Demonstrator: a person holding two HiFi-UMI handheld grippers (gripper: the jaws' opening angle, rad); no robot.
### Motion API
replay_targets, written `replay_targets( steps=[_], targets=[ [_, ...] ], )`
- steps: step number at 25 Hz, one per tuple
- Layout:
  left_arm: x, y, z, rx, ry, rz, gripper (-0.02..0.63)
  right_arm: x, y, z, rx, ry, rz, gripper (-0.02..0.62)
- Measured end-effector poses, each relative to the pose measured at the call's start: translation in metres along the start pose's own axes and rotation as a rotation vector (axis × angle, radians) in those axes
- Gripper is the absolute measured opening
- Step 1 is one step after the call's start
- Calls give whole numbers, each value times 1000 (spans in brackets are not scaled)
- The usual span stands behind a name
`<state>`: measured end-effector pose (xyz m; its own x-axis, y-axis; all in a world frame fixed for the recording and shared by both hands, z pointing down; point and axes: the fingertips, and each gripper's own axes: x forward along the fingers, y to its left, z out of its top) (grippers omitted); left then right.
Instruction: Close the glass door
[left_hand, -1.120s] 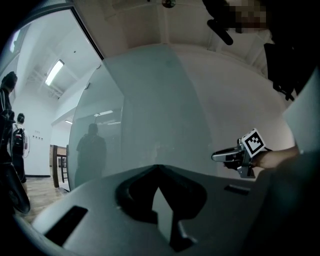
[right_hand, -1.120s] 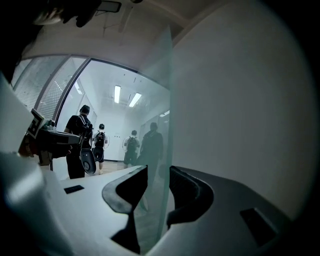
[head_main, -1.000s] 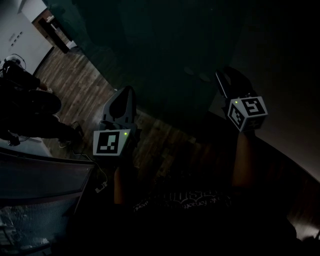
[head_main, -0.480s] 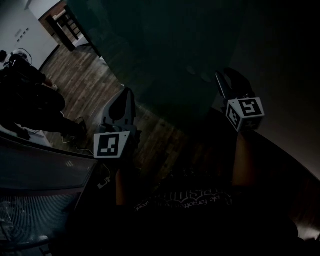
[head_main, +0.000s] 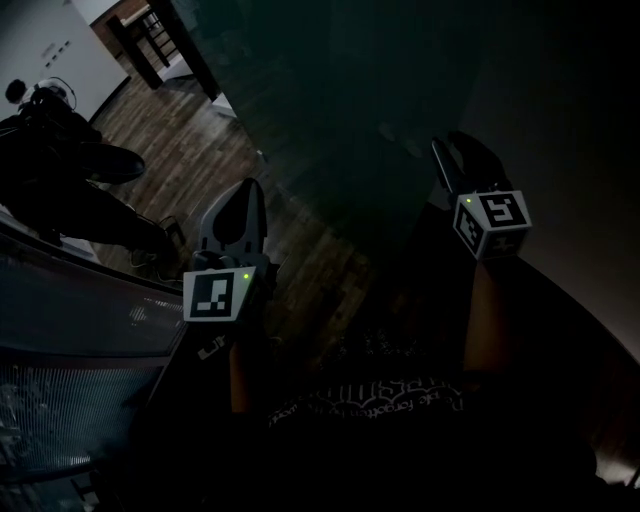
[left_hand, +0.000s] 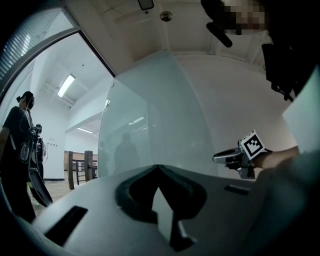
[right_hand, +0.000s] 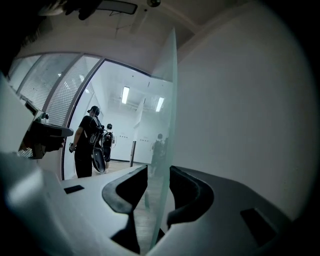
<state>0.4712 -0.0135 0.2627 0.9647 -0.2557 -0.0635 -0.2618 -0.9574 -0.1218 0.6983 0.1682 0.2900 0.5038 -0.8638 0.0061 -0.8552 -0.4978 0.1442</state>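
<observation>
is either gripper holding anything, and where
Nothing is clamped: the right hand-held gripper straddles the glass door at its free edge, jaws apart. The left hand-held gripper is shut, empty.

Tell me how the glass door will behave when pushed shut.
The glass door is a tall frameless pane, so it should move as one stiff piece, probably heavy and slow to stop. Its smooth face looks slippery; the right tool, straddling the bare edge, likely guides it better than a flat push. That edge may chip if knocked.
</observation>
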Motion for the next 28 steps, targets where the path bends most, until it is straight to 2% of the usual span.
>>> replay_targets(
  steps=[4,13,18,24,28],
  targets=[
    [-19,-6,-5,15,6,8,-5,0,8,-7,9,-3,20,125],
    [-109,19,-4,18,40,60,-5,-21,72,10,11,-22,49,126],
    [-127,24,-8,20,42,83,-5,-23,101,6,23,-20,93,126],
    [-158,39,5,1,26,133,-5,-35,160,30,8,-31,184,124],
    [-170,38,13,8,20,172,-5,-37,188,40,4,-38,198,124]
  ],
)
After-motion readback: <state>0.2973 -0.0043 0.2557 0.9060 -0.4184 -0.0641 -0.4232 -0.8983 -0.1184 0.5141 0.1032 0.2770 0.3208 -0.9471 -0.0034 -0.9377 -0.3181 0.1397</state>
